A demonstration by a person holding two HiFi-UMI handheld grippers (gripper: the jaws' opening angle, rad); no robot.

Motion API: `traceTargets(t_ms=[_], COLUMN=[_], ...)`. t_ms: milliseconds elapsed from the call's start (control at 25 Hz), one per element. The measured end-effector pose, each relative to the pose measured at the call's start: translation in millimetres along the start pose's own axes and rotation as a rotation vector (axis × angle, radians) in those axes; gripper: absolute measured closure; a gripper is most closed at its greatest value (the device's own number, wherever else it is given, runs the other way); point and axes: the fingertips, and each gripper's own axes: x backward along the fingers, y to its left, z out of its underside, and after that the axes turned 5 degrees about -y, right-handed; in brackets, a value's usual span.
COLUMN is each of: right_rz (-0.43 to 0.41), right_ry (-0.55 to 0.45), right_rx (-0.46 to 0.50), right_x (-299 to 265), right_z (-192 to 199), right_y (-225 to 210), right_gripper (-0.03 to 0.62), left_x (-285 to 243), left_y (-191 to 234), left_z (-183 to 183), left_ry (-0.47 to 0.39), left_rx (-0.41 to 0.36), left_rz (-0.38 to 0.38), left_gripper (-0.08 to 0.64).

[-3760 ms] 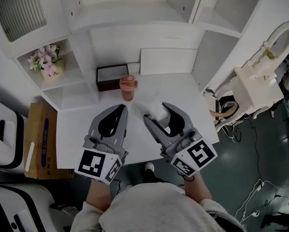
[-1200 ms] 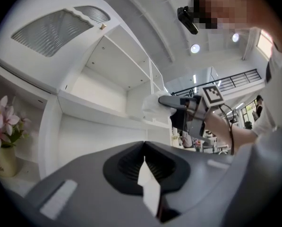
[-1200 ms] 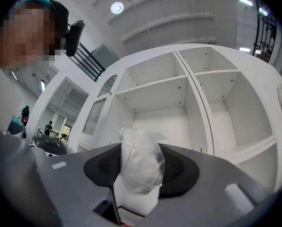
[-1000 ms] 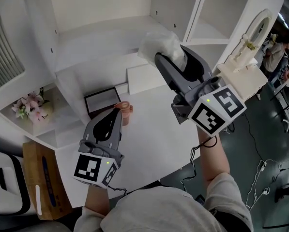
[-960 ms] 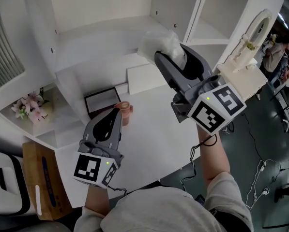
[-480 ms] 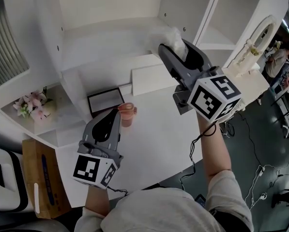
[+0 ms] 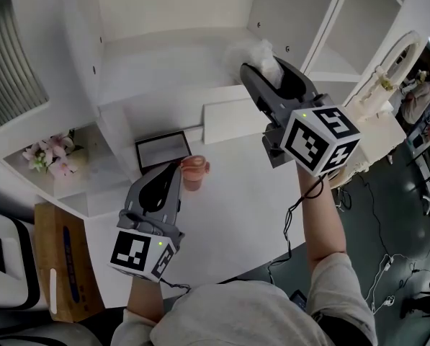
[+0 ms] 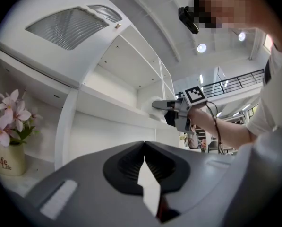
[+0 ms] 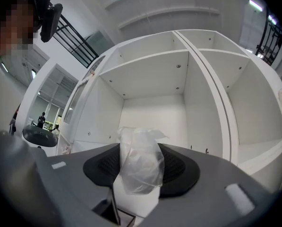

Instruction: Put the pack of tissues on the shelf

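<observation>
My right gripper [image 7: 263,62] is raised in front of the white shelf unit [image 7: 164,38], shut on the pack of tissues [image 7: 251,53], a white pack in clear wrap. In the right gripper view the pack of tissues [image 9: 140,167] stands pinched between the jaws, facing an open shelf compartment [image 9: 152,112]. My left gripper [image 7: 173,170] hangs low over the table [image 7: 236,215], jaws together with nothing in them. The left gripper view shows the right gripper [image 8: 164,107] with the pack at the shelf's edge.
A pink cup [image 7: 194,171] and a dark tray [image 7: 163,150] stand on the table just beyond the left gripper. A flower pot [image 7: 52,161] sits in a low left shelf. A cardboard box [image 7: 56,262] and a white ornate stand [image 7: 377,114] flank the table.
The right gripper has carried the tissue pack up from the table and further toward the shelf opening. The left gripper has stayed in place.
</observation>
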Motion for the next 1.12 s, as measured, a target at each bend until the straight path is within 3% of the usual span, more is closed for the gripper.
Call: traceTargets(t_ms=[800,1120], right_rz=[0.038,-0.010], right_ry=[0.115,0.062], right_rx=[0.030,-0.034], right_x=[-39.0,-35.3], right_z=[14.1,9.0], right_y=[-12.6,-7.4], right_gripper=[0.362,0.282], left_x=[-0.5,-2.1], left_y=[25.7,24.7], left_z=[11.2,12.7], left_ry=[0.021,0.021], left_rx=[0.015,0.026], left_rz=[-0.044,-0.048], left_gripper=[0.558,0.558])
